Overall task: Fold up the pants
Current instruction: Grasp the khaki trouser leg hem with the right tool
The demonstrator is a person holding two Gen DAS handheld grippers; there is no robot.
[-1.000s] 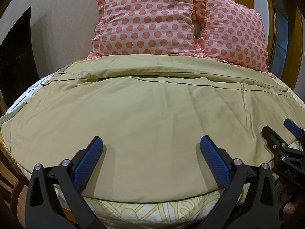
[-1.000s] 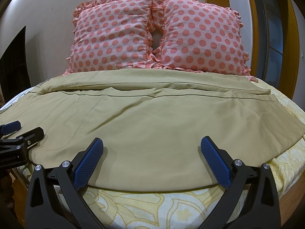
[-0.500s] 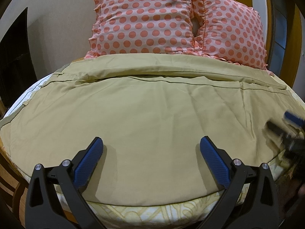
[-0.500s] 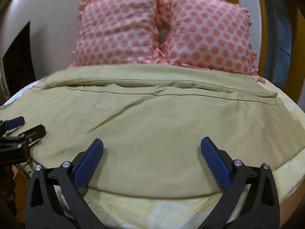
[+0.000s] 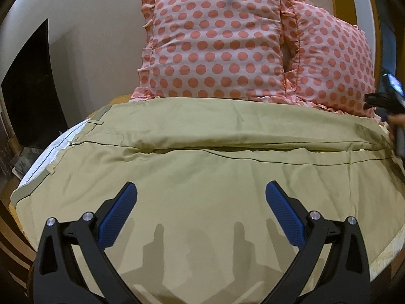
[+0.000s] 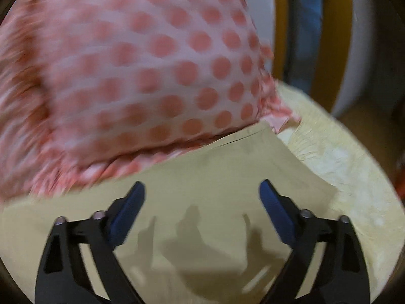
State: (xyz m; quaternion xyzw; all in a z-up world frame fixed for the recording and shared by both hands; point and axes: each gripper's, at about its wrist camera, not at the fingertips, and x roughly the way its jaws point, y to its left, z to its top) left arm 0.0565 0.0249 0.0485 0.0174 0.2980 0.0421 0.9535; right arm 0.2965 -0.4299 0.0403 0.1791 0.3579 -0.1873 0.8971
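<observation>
Khaki pants [image 5: 202, 172] lie spread sideways across the bed, waistband with belt loops [image 5: 50, 167] at the left, legs running right. My left gripper [image 5: 200, 197] is open and empty, hovering over the near leg. My right gripper [image 6: 201, 195] is open and empty above the far right leg end [image 6: 253, 167], close to the pillow; this view is blurred by motion. The right gripper also shows at the right edge of the left wrist view [image 5: 389, 101].
Two pink pillows with orange dots [image 5: 217, 48] [image 5: 336, 65] stand against the wall behind the pants; one fills the right wrist view [image 6: 131, 71]. A yellow patterned bedsheet [image 6: 341, 157] lies beyond the leg end. The bed's edge drops off at the right [image 6: 379, 202].
Both grippers have moved forward over the pants toward the pillows. The right gripper travelled far to the back right, to the leg end by the pillow. Both stayed open.
</observation>
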